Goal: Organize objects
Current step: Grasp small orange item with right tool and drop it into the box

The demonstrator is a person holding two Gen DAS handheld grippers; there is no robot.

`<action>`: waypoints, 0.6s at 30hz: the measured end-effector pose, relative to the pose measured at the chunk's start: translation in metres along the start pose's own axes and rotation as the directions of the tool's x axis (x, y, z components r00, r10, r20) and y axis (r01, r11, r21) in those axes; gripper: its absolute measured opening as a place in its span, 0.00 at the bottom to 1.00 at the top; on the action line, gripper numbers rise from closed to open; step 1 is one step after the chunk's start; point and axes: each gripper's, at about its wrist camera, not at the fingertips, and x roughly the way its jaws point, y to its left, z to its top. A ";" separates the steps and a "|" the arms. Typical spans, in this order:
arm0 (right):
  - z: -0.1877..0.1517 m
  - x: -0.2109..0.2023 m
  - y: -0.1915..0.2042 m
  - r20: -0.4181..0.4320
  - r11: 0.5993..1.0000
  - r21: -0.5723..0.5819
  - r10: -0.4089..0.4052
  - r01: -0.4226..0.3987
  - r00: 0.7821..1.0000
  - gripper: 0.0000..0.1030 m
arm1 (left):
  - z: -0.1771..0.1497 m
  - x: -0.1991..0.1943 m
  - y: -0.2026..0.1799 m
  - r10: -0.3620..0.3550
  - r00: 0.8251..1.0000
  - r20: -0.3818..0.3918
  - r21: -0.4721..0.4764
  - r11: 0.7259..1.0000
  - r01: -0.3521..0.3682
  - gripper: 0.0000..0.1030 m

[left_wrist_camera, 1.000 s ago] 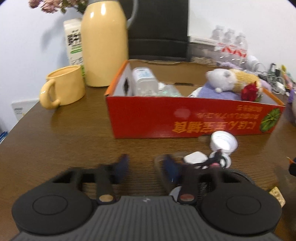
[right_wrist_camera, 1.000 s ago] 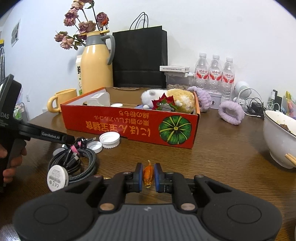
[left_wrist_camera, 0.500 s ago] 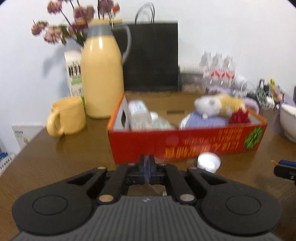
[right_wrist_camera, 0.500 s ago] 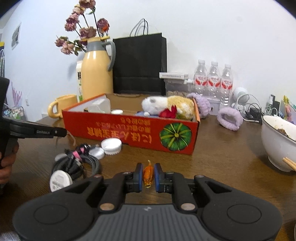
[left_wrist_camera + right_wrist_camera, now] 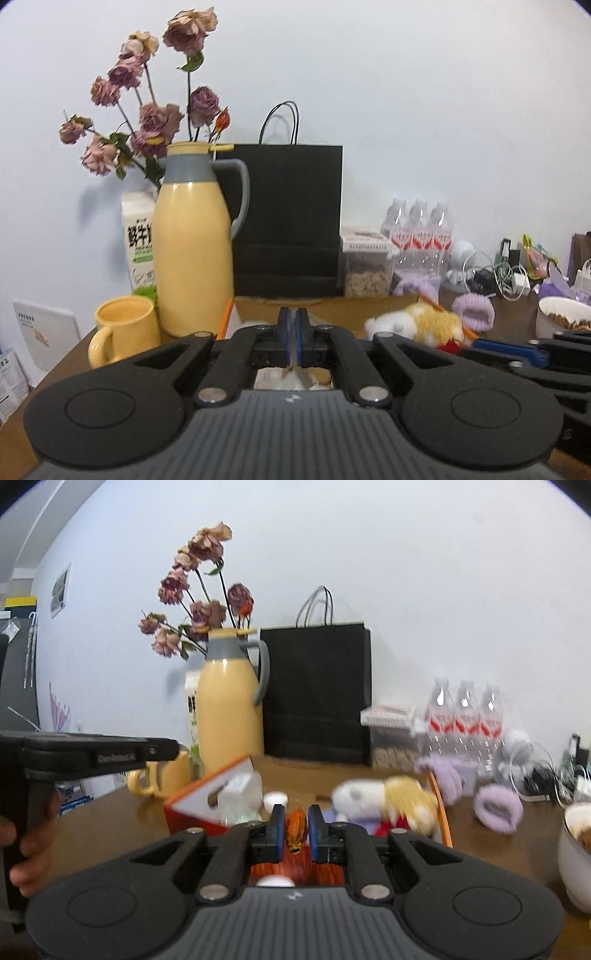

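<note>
**Both grippers up over the box**

The right gripper [image 5: 296, 829] pinches a small orange dried thing [image 5: 296, 830] between its two blue pads. It looks like a dry bud or leaf. It hangs above the near wall of the red box [image 5: 192, 814].

The left gripper [image 5: 293, 341] has its pads pressed close together. A thin clear scrap [image 5: 300, 374] seems to hang down from them, but it is too small to name. This gripper points over the box too.

In the box lie a white and yellow plush toy [image 5: 384, 797] and a small clear bottle [image 5: 238, 799]. Behind the box, on the brown worktop [image 5: 110, 823], stand a yellow jug [image 5: 192, 251] with dry roses [image 5: 147, 110], a yellow mug [image 5: 123, 334] and a black paper bag [image 5: 288, 221]. Three water bottles [image 5: 463, 716] stand to the right of the bag.

A hand [image 5: 27, 849] holds the left gripper's handle at the left edge of the right wrist view.
</note>
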 end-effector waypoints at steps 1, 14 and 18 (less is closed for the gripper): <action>0.004 0.006 0.001 0.004 1.000 -0.005 -0.003 0.003 1.000 0.11 | 0.002 0.004 -0.001 -0.001 1.000 0.001 0.000 1.000 0.001 0.03; 0.010 0.099 -0.028 -0.082 0.999 0.014 -0.041 0.042 0.996 0.11 | 0.000 0.081 -0.005 -0.029 0.998 -0.056 0.006 1.000 0.030 0.03; -0.004 0.117 -0.036 -0.112 0.999 -0.010 -0.041 0.040 0.993 0.11 | -0.010 0.105 -0.001 -0.052 0.993 -0.105 0.019 0.998 0.054 0.03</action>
